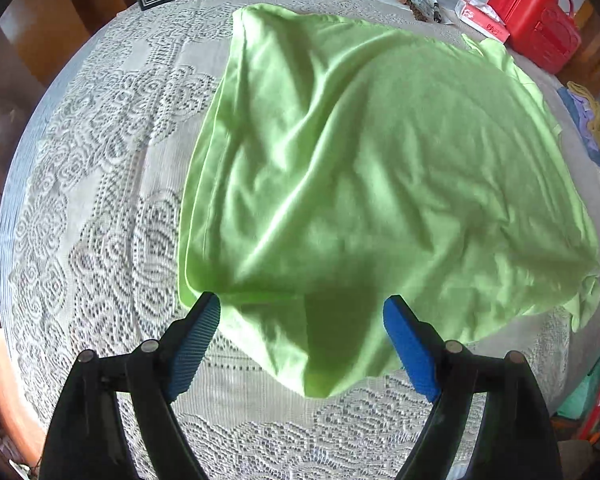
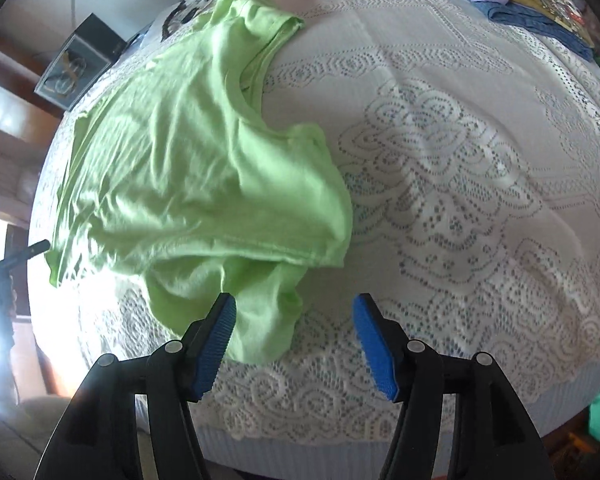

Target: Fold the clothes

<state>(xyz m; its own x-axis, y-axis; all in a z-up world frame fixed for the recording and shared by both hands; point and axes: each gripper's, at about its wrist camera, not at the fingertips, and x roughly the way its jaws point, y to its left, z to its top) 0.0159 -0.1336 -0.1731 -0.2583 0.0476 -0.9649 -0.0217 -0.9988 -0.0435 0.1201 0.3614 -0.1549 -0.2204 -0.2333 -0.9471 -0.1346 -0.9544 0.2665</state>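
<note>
While both grippers (image 1: 302, 306) (image 2: 294, 306) gape over the rumpled shirt (image 1: 360, 168), pinch probably hem corners, then smooth flat.

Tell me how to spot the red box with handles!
Start at the big table with the white lace tablecloth and the light green T-shirt spread over it. Look past the shirt to the far right edge. The red plastic case sits there beside a tissue pack; it is the only bright red, hard box with loop handles.
</note>
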